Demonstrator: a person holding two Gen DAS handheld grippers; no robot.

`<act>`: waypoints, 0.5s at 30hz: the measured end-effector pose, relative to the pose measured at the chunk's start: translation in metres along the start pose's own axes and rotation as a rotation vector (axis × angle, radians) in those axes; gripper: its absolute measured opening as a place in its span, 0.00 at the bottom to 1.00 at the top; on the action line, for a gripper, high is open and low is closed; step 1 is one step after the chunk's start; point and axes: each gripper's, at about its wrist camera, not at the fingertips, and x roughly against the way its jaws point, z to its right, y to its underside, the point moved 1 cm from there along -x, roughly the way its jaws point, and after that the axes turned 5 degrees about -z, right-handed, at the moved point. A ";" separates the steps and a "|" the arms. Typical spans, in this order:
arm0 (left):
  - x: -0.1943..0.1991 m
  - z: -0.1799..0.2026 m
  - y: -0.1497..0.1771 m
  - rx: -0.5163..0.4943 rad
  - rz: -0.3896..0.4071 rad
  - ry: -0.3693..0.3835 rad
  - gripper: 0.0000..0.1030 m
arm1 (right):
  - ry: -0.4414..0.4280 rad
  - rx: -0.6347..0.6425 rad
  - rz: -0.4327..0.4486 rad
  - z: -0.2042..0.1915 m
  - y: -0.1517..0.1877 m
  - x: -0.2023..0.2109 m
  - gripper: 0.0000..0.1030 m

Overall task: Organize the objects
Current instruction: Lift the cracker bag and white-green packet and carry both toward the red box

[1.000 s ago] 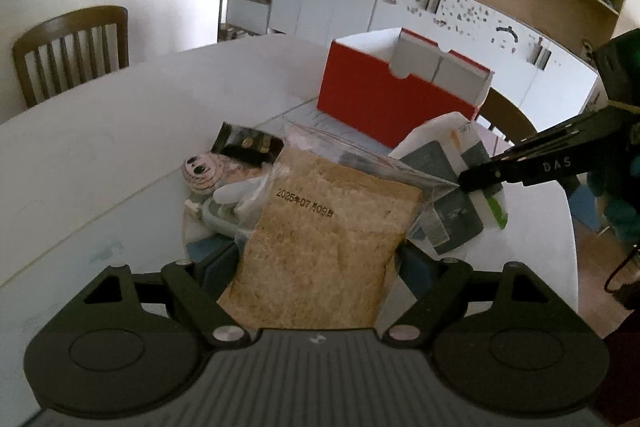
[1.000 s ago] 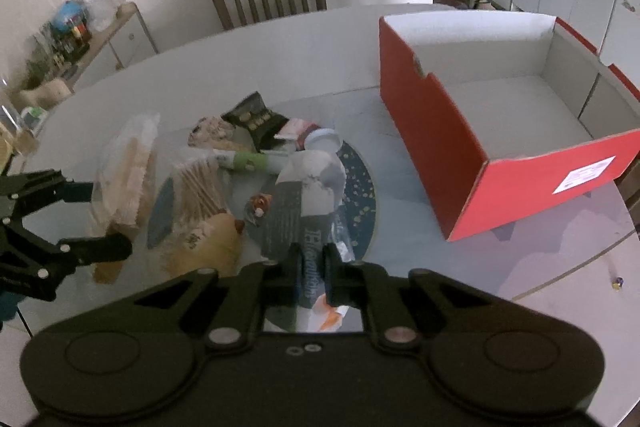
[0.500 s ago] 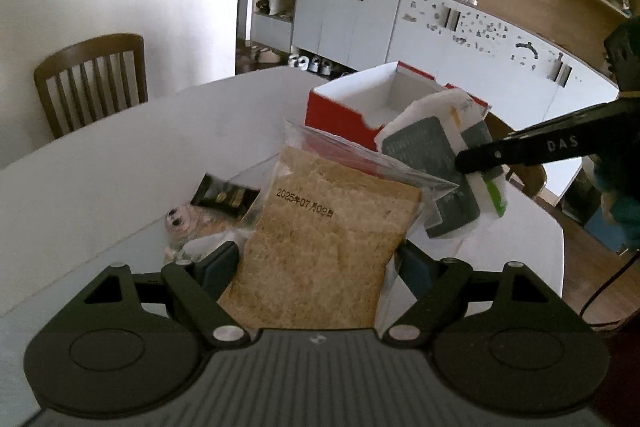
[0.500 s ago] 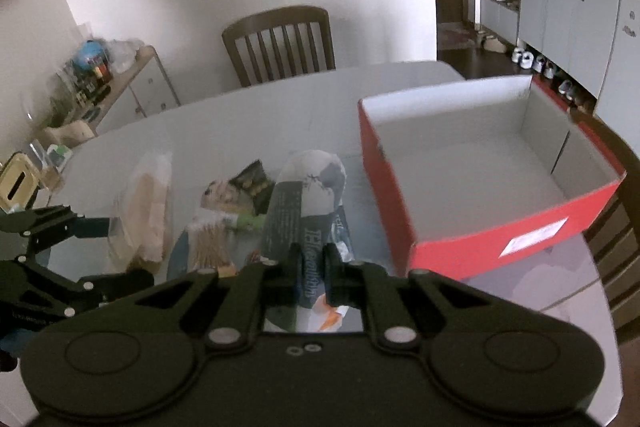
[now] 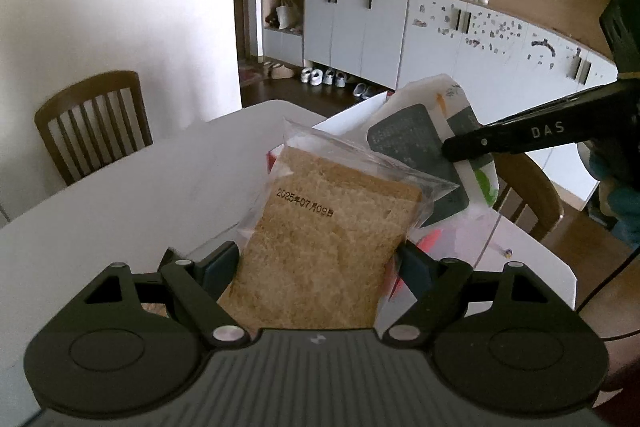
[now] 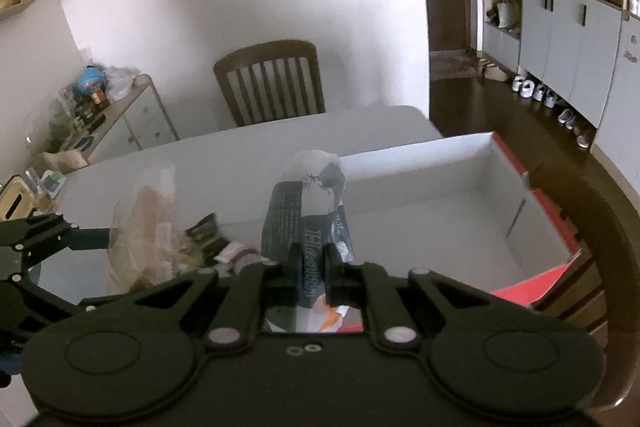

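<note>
My left gripper [image 5: 316, 259] is shut on a clear bag of brown bread [image 5: 328, 239] and holds it up in the air; it also shows in the right wrist view [image 6: 144, 223]. My right gripper [image 6: 314, 251] is shut on a grey and white pouch [image 6: 308, 203], lifted over the near wall of the open red box [image 6: 536, 275]. The pouch [image 5: 416, 143] and the right gripper's finger [image 5: 520, 139] show in the left wrist view, beyond the bread. The box inside looks empty.
Small snack packets [image 6: 208, 231] lie on the white table [image 6: 224, 163] below the grippers. Wooden chairs [image 6: 272, 83] stand at the table's far side and right end [image 5: 528, 195]. A sideboard with clutter [image 6: 96, 107] is at left.
Both grippers have risen from the table with their loads. The pouch has moved toward and over the red box; the bread bag has risen with it.
</note>
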 end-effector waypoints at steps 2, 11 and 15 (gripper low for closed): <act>-0.010 0.011 -0.012 -0.011 -0.003 -0.014 0.82 | 0.004 0.001 0.003 0.012 -0.002 -0.001 0.09; -0.053 0.057 -0.058 -0.040 -0.032 -0.046 0.82 | 0.024 -0.022 0.007 0.071 -0.007 -0.007 0.09; -0.076 0.077 -0.074 -0.064 -0.058 -0.053 0.82 | 0.043 -0.029 -0.005 0.093 -0.007 -0.015 0.09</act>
